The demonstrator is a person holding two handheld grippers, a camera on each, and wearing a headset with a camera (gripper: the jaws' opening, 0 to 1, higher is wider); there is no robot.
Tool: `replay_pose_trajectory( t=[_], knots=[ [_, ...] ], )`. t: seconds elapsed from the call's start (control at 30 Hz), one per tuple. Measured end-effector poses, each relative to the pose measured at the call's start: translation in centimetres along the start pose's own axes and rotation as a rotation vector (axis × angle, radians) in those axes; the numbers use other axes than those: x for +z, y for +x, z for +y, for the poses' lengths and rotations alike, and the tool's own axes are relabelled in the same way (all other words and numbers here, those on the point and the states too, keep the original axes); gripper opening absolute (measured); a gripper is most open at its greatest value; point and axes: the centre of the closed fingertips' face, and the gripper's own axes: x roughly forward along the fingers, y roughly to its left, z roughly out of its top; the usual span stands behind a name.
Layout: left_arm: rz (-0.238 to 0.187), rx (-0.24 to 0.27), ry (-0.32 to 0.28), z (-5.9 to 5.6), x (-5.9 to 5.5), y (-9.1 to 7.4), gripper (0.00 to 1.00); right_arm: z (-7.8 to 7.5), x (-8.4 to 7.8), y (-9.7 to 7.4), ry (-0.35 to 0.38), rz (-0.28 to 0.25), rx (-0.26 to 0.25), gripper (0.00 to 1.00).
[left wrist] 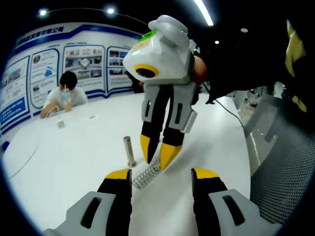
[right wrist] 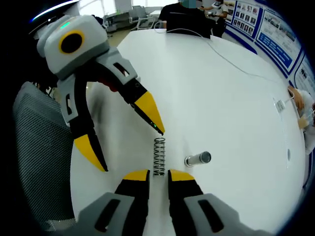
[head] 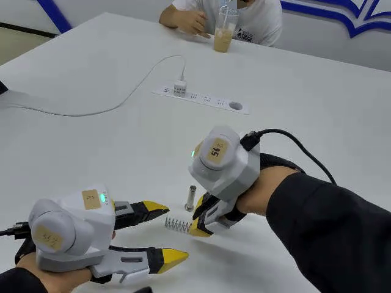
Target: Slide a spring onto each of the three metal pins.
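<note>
Left gripper [head: 174, 232]: jaws wide apart, empty. Right gripper [right wrist: 158, 173]: jaws narrow, straddling the end of the spring [right wrist: 158, 156]; whether they clamp it is unclear. Spring lies flat, its long axis running away from the right gripper, beside the upright pin [head: 190, 198].

A broad white table [head: 73, 140] carries a power strip [head: 201, 99] toward its far edge, where a person [head: 264, 18] sits; blue-trimmed wall boards [left wrist: 83, 64], perhaps posters, hang under ceiling lights [left wrist: 110, 10].

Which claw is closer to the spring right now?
Right. The right claw straddles one end of the spring; the left claw is open, one tip just short of the other end.
</note>
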Motion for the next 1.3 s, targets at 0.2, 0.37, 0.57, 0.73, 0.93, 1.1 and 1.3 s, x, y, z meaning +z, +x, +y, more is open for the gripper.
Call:
replay_pose_trajectory(
  t=[0.2,0.37,0.57,0.73,0.93,1.1,1.3],
  knots=[
    [0.002,-0.003,0.001,-0.09,-0.04,0.06,0.49,-0.11,-0.14,0.41,0.007,0.003,0.000,0.15],
    [0.001,-0.004,0.003,-0.11,0.05,0.10,0.49,-0.19,-0.34,0.68,0.012,0.009,-0.001,0.14],
    [0.002,-0.002,0.002,-0.08,0.05,-0.03,0.49,-0.24,-0.63,0.84,0.006,0.022,-0.003,0.12],
    [0.003,-0.002,0.004,-0.11,0.10,-0.02,0.49,-0.15,-0.56,0.86,0.003,0.021,0.001,0.12],
    [0.002,-0.001,0.004,-0.07,0.14,-0.06,0.49,-0.05,-0.37,0.93,-0.001,0.021,0.001,0.13],
    [0.004,-0.001,0.004,-0.11,0.05,-0.05,0.49,-0.13,-0.40,0.94,-0.010,0.022,-0.002,0.12],
    [0.003,0.002,0.006,0.03,0.09,-0.12,0.49,0.03,-0.60,0.86,-0.006,0.021,-0.002,0.12]
  ],
)
